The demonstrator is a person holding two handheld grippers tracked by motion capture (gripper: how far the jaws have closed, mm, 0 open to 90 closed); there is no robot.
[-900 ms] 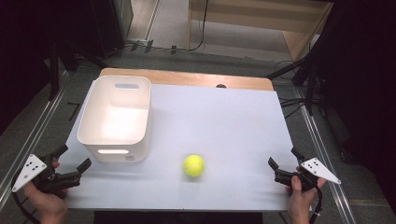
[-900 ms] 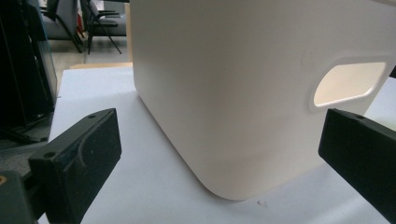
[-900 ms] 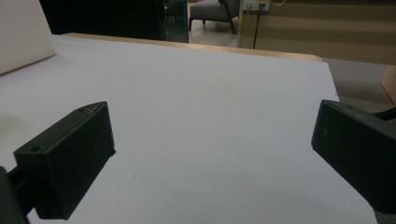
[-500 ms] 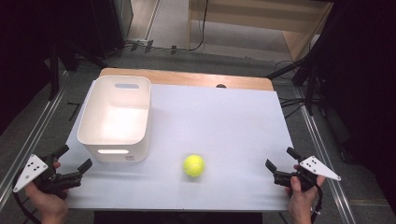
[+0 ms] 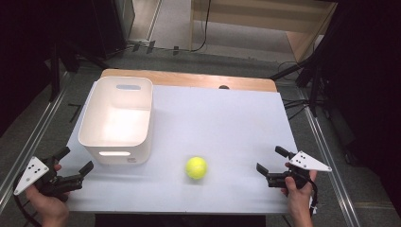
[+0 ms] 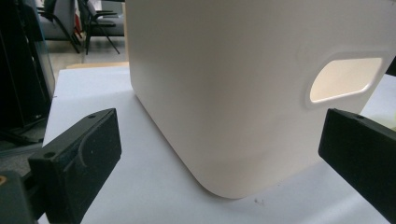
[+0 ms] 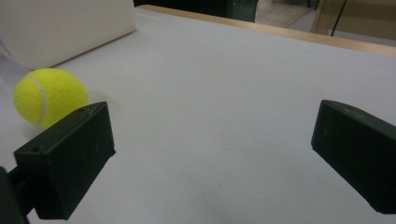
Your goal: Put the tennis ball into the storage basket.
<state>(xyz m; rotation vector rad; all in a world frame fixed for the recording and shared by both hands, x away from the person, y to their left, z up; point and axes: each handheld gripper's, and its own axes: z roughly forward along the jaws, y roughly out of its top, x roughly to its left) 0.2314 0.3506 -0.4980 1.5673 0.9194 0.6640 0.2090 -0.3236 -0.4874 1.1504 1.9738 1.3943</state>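
With fingers spread and empty, the right gripper [image 5: 272,165] sits right of the ball [image 5: 196,168], apparently starting its reach; next it must straddle it, while the left gripper [image 5: 75,164], also spread, waits near the bin [image 5: 117,118].

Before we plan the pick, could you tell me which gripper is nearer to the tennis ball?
Right. The right gripper sits open just right of the tennis ball, pointing toward it. The left gripper is open at the table's near-left corner, by the white bin, farther away.

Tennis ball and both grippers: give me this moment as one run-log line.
tennis ball: on table, free, right of white bin | right gripper: open, empty, facing ball | left gripper: open, empty, beside bin
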